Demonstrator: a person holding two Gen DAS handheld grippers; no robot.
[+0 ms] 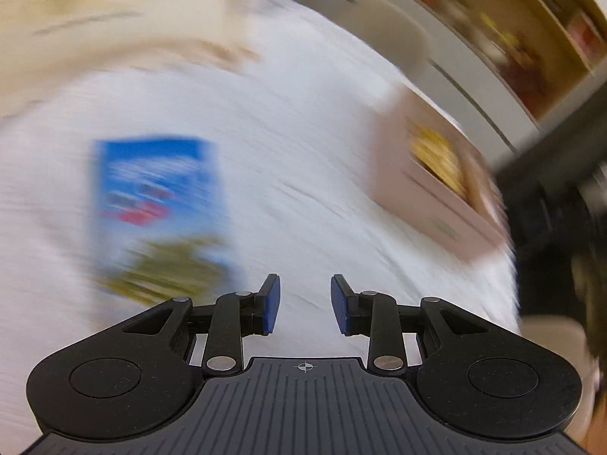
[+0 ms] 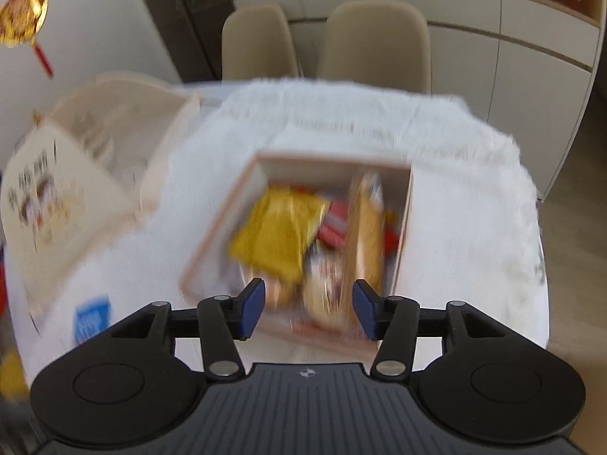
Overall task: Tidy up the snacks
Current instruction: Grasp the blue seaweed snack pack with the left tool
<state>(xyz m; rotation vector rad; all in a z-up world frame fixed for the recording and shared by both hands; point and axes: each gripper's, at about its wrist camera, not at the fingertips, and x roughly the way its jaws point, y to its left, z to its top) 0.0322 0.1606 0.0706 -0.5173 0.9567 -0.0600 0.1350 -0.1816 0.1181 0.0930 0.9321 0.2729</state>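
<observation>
A blue snack packet (image 1: 159,212) lies flat on the white cloth, ahead and left of my left gripper (image 1: 305,303), which is open and empty above the cloth. The pink open box (image 1: 436,185) with a yellow bag inside sits to the right. In the right wrist view the same box (image 2: 404,227) holds a yellow bag (image 2: 277,235), a tan packet (image 2: 366,235) and red packets (image 2: 334,227). My right gripper (image 2: 309,309) is open and empty, hovering over the box's near edge. The blue packet (image 2: 93,316) shows at lower left. Both views are motion-blurred.
A cream box with its printed lid open (image 2: 114,151) stands at the table's left. Two beige chairs (image 2: 375,45) stand behind the table. White cabinets and a shelf of items (image 1: 512,38) line the wall. The white cloth (image 2: 474,189) covers the table.
</observation>
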